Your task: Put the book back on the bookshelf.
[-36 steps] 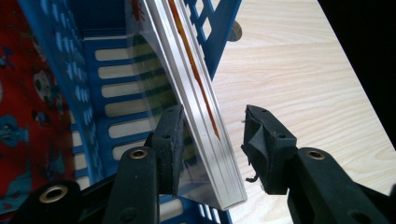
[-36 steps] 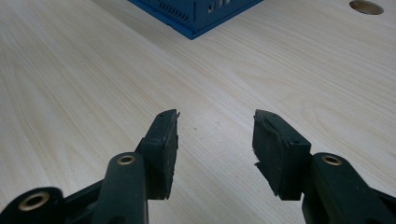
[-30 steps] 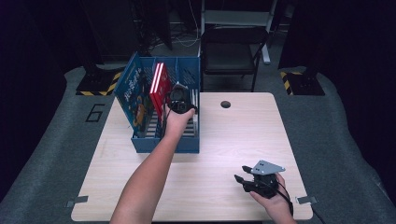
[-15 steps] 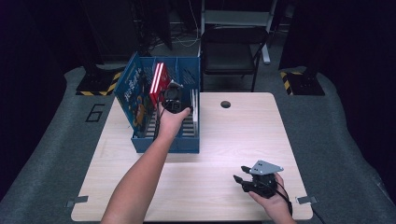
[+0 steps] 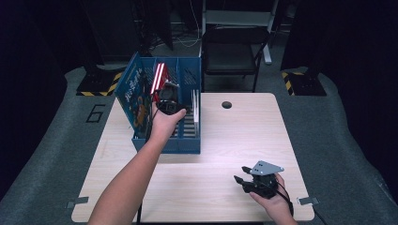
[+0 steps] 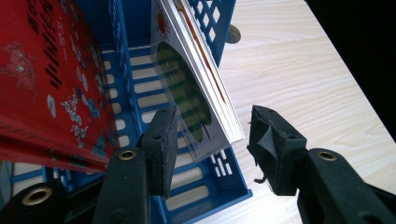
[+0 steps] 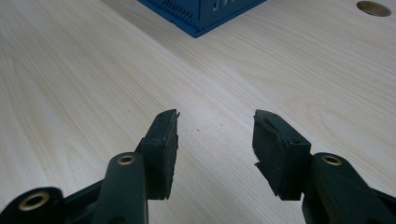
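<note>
The left hand-held gripper (image 6: 210,144) hangs over the blue file rack (image 5: 187,140) near the table's (image 5: 244,136) far left corner. Its jaws, which have just been opening, stand apart around the lower edge of the white book (image 6: 196,93) without pressing it. That book leans in the rack's right-hand slot, beside a red book (image 6: 42,79). The right hand-held gripper (image 7: 215,140) rests near the front right corner, jaws apart, holding nothing.

The person's left hand (image 5: 165,121) covers most of the left hand-held gripper (image 5: 167,96); the red picture book (image 6: 42,79) runs past the left gripper view's edge, its cover lettering illegible.
</note>
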`<state>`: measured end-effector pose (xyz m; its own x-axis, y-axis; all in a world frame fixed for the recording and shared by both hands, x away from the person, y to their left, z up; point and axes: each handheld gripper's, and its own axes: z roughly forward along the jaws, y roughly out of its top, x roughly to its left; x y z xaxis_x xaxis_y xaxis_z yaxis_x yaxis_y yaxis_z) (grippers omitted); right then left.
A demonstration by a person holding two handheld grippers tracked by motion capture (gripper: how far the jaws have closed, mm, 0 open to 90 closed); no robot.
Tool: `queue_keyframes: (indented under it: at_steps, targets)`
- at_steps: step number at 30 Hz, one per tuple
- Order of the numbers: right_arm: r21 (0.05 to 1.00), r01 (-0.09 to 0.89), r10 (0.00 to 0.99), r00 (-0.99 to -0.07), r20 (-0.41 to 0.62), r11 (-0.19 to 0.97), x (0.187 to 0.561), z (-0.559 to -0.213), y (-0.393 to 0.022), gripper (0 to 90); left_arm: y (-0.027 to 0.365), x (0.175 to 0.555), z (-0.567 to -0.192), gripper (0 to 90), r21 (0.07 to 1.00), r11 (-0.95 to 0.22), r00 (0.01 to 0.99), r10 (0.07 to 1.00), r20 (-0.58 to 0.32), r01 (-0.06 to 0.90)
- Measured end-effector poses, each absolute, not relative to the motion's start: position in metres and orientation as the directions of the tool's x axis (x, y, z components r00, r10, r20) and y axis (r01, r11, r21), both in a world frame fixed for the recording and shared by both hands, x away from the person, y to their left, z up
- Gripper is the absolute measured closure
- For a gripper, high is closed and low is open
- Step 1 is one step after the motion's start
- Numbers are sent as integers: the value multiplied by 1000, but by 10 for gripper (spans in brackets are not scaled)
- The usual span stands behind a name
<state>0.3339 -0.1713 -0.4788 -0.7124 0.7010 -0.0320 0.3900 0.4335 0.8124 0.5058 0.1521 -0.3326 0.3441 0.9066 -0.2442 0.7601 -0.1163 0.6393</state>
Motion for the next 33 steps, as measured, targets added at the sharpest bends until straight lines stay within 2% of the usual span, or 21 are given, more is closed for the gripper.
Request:
queue_keyframes:
  at_steps: [25, 33]
  targets:
    - [804, 392, 696, -717, -37, 446, 334, -480, -172, 502, 165, 470, -321, 478, 656, -231, 456, 868, -194, 719]
    - [801, 398, 701, -712, -37, 447, 334, -481, -172, 500, 168, 449, -329, 457, 672, -290, 530, 829, -178, 681]
